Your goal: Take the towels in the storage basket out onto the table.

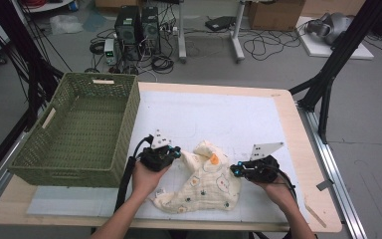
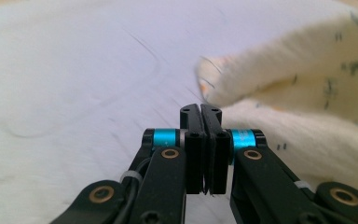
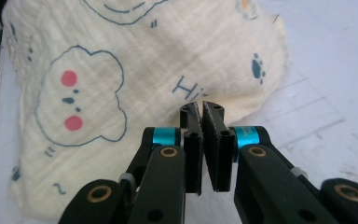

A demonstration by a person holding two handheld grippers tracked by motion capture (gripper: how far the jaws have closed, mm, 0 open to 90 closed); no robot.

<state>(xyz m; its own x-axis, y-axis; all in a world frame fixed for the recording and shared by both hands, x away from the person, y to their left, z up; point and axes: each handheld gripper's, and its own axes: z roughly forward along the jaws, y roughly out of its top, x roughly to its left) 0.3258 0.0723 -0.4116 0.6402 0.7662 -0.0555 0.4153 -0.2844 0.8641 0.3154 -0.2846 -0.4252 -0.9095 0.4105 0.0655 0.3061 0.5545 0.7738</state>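
— Between your 2 hands, near the table's (image 1: 288, 107) front edge, lay the cream bear-print cloth (image 1: 206, 186); left gripper (image 1: 178, 153) and right gripper (image 1: 235, 171) both pinched shut, seemingly empty.

— So you were regrasping. Next needs 2 firm edge grips; beyond, the green basket (image 1: 124, 129) waited.

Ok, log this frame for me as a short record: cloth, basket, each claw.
cloth: cream, bear print, crumpled on the white mat
basket: green wicker, at the table's left, nothing seen inside
left claw: jaws together at the cloth's left edge; whether cloth is pinched cannot be told
right claw: jaws together at the cloth's right edge; grip on cloth unclear
table: wood, covered by a white mat
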